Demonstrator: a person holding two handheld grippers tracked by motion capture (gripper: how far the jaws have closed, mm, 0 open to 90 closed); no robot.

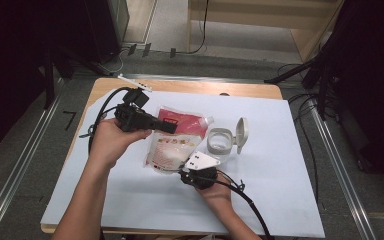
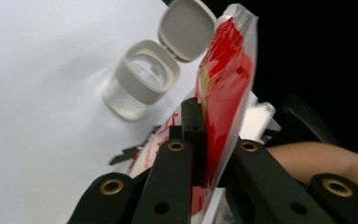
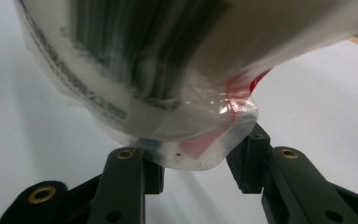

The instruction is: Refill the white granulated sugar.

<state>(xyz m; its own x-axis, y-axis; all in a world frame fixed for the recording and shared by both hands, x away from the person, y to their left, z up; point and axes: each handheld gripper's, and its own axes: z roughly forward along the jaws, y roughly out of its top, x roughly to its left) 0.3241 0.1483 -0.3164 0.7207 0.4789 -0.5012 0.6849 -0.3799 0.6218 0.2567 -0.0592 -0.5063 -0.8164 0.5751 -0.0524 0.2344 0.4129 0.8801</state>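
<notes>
Spillage is the main risk judged here, since the red-and-white pouch (image 1: 176, 137) is held up over the white sheet (image 1: 280, 200) on the bench (image 1: 110, 86), just beside the open clear jar (image 1: 220, 140) with its flip lid (image 1: 241, 134) raised, and a soft pouch can sag or twist between two separate holds. The pouch is clamped at its upper part by the left hand-held gripper (image 1: 170, 127), whose jaws are pressed narrow on the film. The right hand-held gripper (image 1: 190, 170) is set at the lower corner with its jaws part-way apart; whether the pads press the film cannot be told, so that corner could slide out if the pouch is tilted. A spout at the pouch's top corner could be swung past the jar mouth, and the light jar could be knocked over. The overall layout is given by the high view. The squeezed red film between the black jaws, and the jar's empty-looking inside, are given by the left gripper view (image 2: 193, 135). The blurred print and sealed bottom corner (image 3: 200, 154) hanging between the spread jaws are given by the right gripper view.
</notes>
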